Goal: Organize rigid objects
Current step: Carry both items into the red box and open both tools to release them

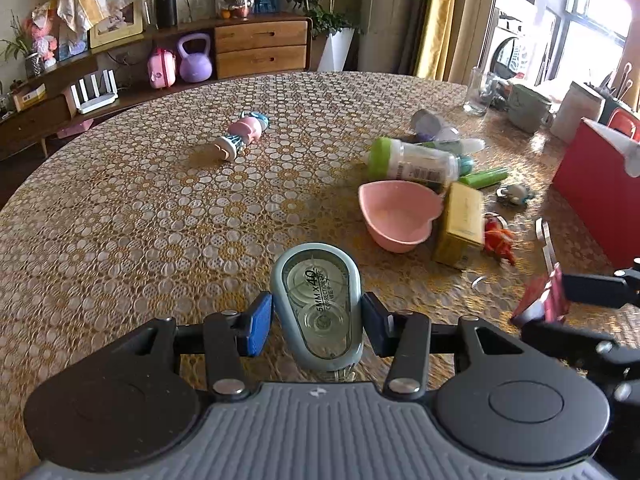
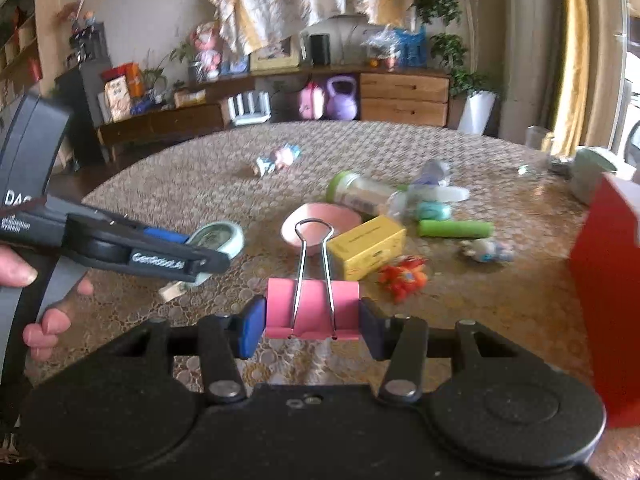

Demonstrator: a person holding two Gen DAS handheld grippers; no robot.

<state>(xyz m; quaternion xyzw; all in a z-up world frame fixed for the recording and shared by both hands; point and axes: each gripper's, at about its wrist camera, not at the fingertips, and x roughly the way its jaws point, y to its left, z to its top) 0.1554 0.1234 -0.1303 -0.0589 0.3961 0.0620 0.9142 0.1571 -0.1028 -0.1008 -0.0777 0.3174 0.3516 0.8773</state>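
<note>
The round table (image 1: 120, 208) has a messy pile by the red box (image 2: 608, 280), likely where things go. The left gripper (image 1: 318, 316) squeezes a correction tape (image 1: 318, 304) above the table. The right gripper (image 2: 312, 320) pinches a pink clip (image 2: 312, 308), ready to carry.

One correction tape (image 1: 318, 304), one pink binder clip (image 2: 312, 308) and one pink heart-shaped bowl (image 1: 396, 214) are visible. There is one yellow box (image 2: 366, 246), one green-capped bottle (image 1: 412, 162) and one red box (image 2: 608, 280).
</note>
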